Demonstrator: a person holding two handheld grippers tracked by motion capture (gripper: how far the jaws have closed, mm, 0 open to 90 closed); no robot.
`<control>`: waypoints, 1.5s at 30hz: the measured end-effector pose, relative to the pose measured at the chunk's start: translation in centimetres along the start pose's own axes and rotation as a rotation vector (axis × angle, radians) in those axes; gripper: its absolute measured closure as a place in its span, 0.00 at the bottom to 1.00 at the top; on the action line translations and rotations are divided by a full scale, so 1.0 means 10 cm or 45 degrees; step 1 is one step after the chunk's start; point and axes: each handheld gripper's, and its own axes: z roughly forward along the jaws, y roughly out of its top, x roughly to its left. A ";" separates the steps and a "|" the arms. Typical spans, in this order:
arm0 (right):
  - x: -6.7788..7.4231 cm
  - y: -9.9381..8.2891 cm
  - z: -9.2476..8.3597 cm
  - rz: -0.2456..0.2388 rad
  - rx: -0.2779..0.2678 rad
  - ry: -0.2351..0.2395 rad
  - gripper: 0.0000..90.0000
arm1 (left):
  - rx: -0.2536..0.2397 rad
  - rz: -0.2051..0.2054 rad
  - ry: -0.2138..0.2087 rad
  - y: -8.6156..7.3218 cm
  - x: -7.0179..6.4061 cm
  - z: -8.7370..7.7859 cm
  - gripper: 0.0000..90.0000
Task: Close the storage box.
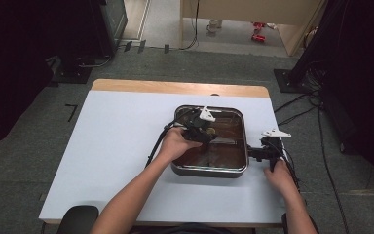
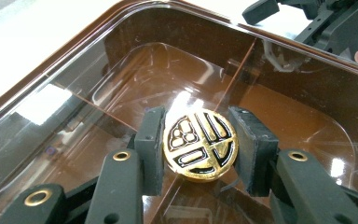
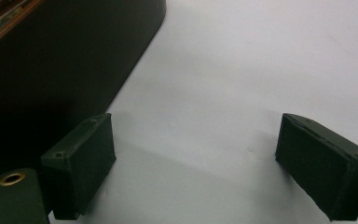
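Observation:
A dark brown rectangular tray (image 1: 246,146) with a clear lid sits on the white table. In the middle of the lid (image 2: 121,84) stands a round gold-and-black knob (image 2: 200,147). My left gripper (image 2: 200,149) is shut on that knob, one pad on each side of it; in the high view the left gripper (image 1: 199,130) hovers over the tray's middle. Just right of the tray, my right gripper (image 1: 257,153) rests low on the table, and in its own view the right gripper (image 3: 193,165) stands wide open over bare white surface, its left pad beside the tray's dark wall (image 3: 65,70).
The white table (image 1: 117,146) has a wooden strip (image 1: 175,87) along its far edge. Cables trail on the grey floor at the right (image 1: 302,105). Dark stands flank the table on both sides.

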 end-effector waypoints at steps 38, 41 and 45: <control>0.00 0.00 0.00 -0.002 -0.002 0.000 0.12 | 0.018 -0.033 -0.019 0.05 0.05 0.03 0.66; 0.00 0.00 0.00 -0.001 0.000 0.000 0.12 | 0.015 -0.038 -0.053 0.03 0.09 0.04 0.66; 0.00 0.00 0.00 -0.002 -0.001 0.000 0.12 | 0.020 -0.109 -0.105 0.02 0.14 0.04 0.64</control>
